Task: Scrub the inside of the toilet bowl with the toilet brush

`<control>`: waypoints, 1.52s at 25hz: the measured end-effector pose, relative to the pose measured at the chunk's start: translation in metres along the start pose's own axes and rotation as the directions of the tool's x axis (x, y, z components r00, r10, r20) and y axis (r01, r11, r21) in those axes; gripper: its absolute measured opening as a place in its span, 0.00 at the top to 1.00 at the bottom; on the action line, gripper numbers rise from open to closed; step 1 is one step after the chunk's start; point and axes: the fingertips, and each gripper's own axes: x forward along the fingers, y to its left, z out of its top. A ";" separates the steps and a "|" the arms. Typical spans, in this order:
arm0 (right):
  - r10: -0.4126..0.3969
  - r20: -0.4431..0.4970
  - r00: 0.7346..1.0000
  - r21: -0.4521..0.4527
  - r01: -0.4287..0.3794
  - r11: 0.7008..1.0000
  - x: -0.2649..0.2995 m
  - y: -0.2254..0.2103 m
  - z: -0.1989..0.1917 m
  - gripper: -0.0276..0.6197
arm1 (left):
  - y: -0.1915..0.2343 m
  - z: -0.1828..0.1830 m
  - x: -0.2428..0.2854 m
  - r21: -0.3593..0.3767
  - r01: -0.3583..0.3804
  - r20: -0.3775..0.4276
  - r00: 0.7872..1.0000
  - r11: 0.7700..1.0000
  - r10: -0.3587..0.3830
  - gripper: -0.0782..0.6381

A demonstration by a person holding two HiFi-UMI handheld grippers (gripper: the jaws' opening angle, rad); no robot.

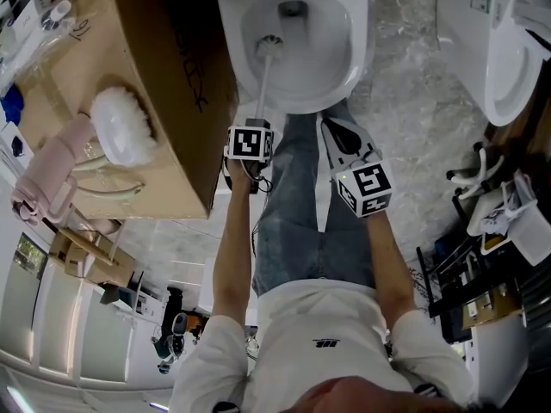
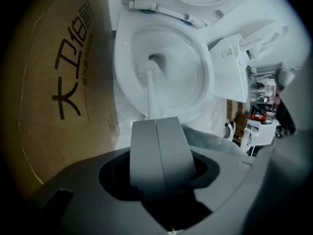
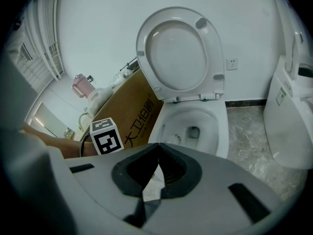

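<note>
Left tool (image 2: 156, 124) clamped on white plastic toilet brush (image 2: 151, 92), brush head low inside white ceramic toilet bowl (image 1: 340, 76). Right tool (image 3: 157, 147): jaws together, empty.

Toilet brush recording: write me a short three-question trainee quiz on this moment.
1. Where is the head of the toilet brush? A on the cardboard box; B inside the toilet bowl; C on the floor.
2. True or false: the right gripper grips the brush handle.
3. Fill in: the left gripper's fingers are ___ on the brush handle.

Key: 1 B. 2 False; its fingers are together with nothing between them. 3 shut.
</note>
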 end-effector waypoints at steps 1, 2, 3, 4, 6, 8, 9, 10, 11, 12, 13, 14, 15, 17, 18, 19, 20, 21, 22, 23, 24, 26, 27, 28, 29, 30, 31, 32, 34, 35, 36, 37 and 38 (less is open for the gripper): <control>-0.002 -0.001 1.000 0.005 0.002 1.000 -0.001 -0.002 -0.001 0.96 | -0.001 -0.001 0.001 0.001 0.000 -0.008 1.000 1.000 0.000 0.57; -0.004 -0.001 1.000 0.010 0.004 1.000 -0.002 -0.005 -0.002 0.96 | -0.002 -0.001 0.002 0.002 0.001 -0.015 1.000 1.000 -0.001 0.57; -0.007 0.000 1.000 0.014 0.007 1.000 -0.003 -0.007 -0.002 0.96 | -0.003 -0.002 0.003 0.003 0.001 -0.022 1.000 1.000 -0.001 0.57; -0.009 0.003 1.000 0.018 0.009 1.000 -0.005 -0.010 -0.002 0.96 | -0.004 -0.003 0.004 0.003 0.002 -0.030 1.000 1.000 -0.002 0.57; -0.014 0.008 1.000 0.023 0.013 1.000 -0.007 -0.015 -0.003 0.96 | -0.008 -0.005 0.006 0.001 0.006 -0.047 0.999 1.000 -0.006 0.57; -0.017 0.009 1.000 0.028 0.017 0.999 -0.008 -0.018 -0.002 0.96 | -0.011 -0.009 0.007 -0.001 0.013 -0.063 0.998 1.000 -0.013 0.57; -0.019 0.009 1.000 0.030 0.019 0.999 -0.009 -0.020 -0.002 0.96 | -0.012 -0.010 0.008 -0.001 0.017 -0.069 0.997 1.000 -0.017 0.57; -0.020 0.011 1.000 0.032 0.020 0.999 -0.009 -0.021 -0.002 0.96 | -0.014 -0.011 0.009 0.001 0.021 -0.074 0.997 1.000 -0.021 0.57; -0.021 0.012 1.000 0.035 0.021 0.999 -0.010 -0.022 -0.001 0.96 | -0.015 -0.012 0.010 0.003 0.025 -0.080 0.996 1.000 -0.025 0.57; -0.021 0.013 1.000 0.037 0.020 0.999 -0.010 -0.023 -0.001 0.96 | -0.016 -0.013 0.010 0.005 0.028 -0.086 0.996 1.000 -0.028 0.57; -0.019 0.013 1.000 0.038 0.019 0.999 -0.010 -0.024 -0.001 0.96 | -0.018 -0.015 0.011 0.007 0.031 -0.092 0.995 0.999 -0.030 0.57; -0.018 0.011 1.000 0.037 0.018 0.999 -0.010 -0.024 -0.001 0.96 | -0.019 -0.016 0.011 0.009 0.034 -0.098 0.995 0.999 -0.032 0.57; -0.017 0.007 1.000 0.036 0.017 0.999 -0.010 -0.025 -0.002 0.96 | -0.020 -0.017 0.011 0.012 0.036 -0.105 0.994 0.999 -0.035 0.57; -0.015 0.003 1.000 0.037 0.015 0.999 -0.011 -0.026 -0.003 0.96 | -0.023 -0.018 0.012 0.022 0.043 -0.116 0.992 0.999 -0.040 0.57; -0.013 0.002 1.000 0.039 0.013 0.999 -0.011 -0.026 -0.003 0.96 | -0.025 -0.019 0.013 0.027 0.045 -0.121 0.992 0.999 -0.042 0.57; -0.012 0.002 1.000 0.042 0.012 0.999 -0.011 -0.027 -0.003 0.96 | -0.026 -0.020 0.013 0.032 0.048 -0.127 0.991 0.998 -0.043 0.57; -0.011 0.002 1.000 0.044 0.011 0.999 -0.011 -0.027 -0.003 0.96 | -0.028 -0.021 0.014 0.037 0.050 -0.132 0.990 0.998 -0.045 0.57; -0.010 0.002 1.000 0.045 0.010 0.999 -0.011 -0.027 -0.003 0.96 | -0.030 -0.021 0.014 0.042 0.053 -0.137 0.989 0.998 -0.047 0.57; -0.009 0.001 1.000 0.046 0.009 0.999 -0.010 -0.028 -0.003 0.96 | -0.032 -0.022 0.015 0.048 0.055 -0.142 0.989 0.997 -0.048 0.57; -0.008 0.000 1.000 0.047 0.008 0.999 -0.010 -0.028 -0.003 0.96 | -0.034 -0.022 0.016 0.055 0.057 -0.146 0.988 0.997 -0.049 0.57; -0.006 -0.001 1.000 0.046 0.006 0.999 -0.010 -0.029 -0.003 0.96 | -0.037 -0.022 0.017 0.063 0.058 -0.148 0.988 0.996 -0.048 0.57; -0.005 -0.004 1.000 0.047 0.005 0.999 -0.011 -0.030 -0.004 0.96 | -0.043 -0.021 0.019 0.079 0.061 -0.151 0.987 0.995 -0.049 0.57; -0.005 -0.007 1.000 0.048 0.005 0.999 -0.011 -0.032 -0.004 0.96 | -0.046 -0.022 0.020 0.085 0.065 -0.153 0.987 0.994 -0.052 0.57; -0.006 -0.010 1.000 0.048 0.006 0.999 -0.012 -0.033 -0.004 0.96 | -0.050 -0.021 0.021 0.088 0.070 -0.155 0.986 0.994 -0.056 0.57; -0.007 -0.012 1.000 0.049 0.007 0.999 -0.012 -0.035 -0.004 0.96 | -0.053 -0.021 0.022 0.091 0.076 -0.158 0.986 0.993 -0.060 0.57; -0.008 -0.013 1.000 0.050 0.008 0.999 -0.012 -0.036 -0.004 0.96 | -0.055 -0.022 0.023 0.094 0.080 -0.163 0.985 0.992 -0.064 0.57; -0.008 -0.014 1.000 0.051 0.008 0.999 -0.013 -0.037 -0.004 0.96 | -0.058 -0.022 0.024 0.098 0.085 -0.168 0.984 0.992 -0.067 0.57; -0.007 -0.015 1.000 0.052 0.008 0.999 -0.013 -0.038 -0.005 0.96 | -0.061 -0.021 0.026 0.103 0.089 -0.170 0.983 0.991 -0.071 0.57; -0.006 -0.019 1.000 0.054 0.007 0.999 -0.013 -0.041 -0.005 0.96 | -0.067 -0.017 0.028 0.110 0.098 -0.166 0.983 0.989 -0.078 0.57; -0.005 -0.021 1.000 0.055 0.006 0.998 -0.013 -0.042 -0.006 0.96 | -0.070 -0.014 0.028 0.113 0.101 -0.161 0.984 0.988 -0.082 0.57; -0.004 -0.022 1.000 0.055 0.005 0.998 -0.014 -0.043 -0.006 0.96 | -0.073 -0.011 0.028 0.116 0.103 -0.158 0.984 0.988 -0.084 0.57; -0.004 -0.023 1.000 0.056 0.005 0.998 -0.014 -0.043 -0.007 0.96 | -0.075 -0.008 0.028 0.119 0.104 -0.155 0.984 0.987 -0.085 0.57; -0.003 -0.025 1.000 0.057 0.005 0.998 -0.014 -0.044 -0.007 0.96 | -0.076 -0.004 0.028 0.124 0.105 -0.149 0.985 0.987 -0.086 0.57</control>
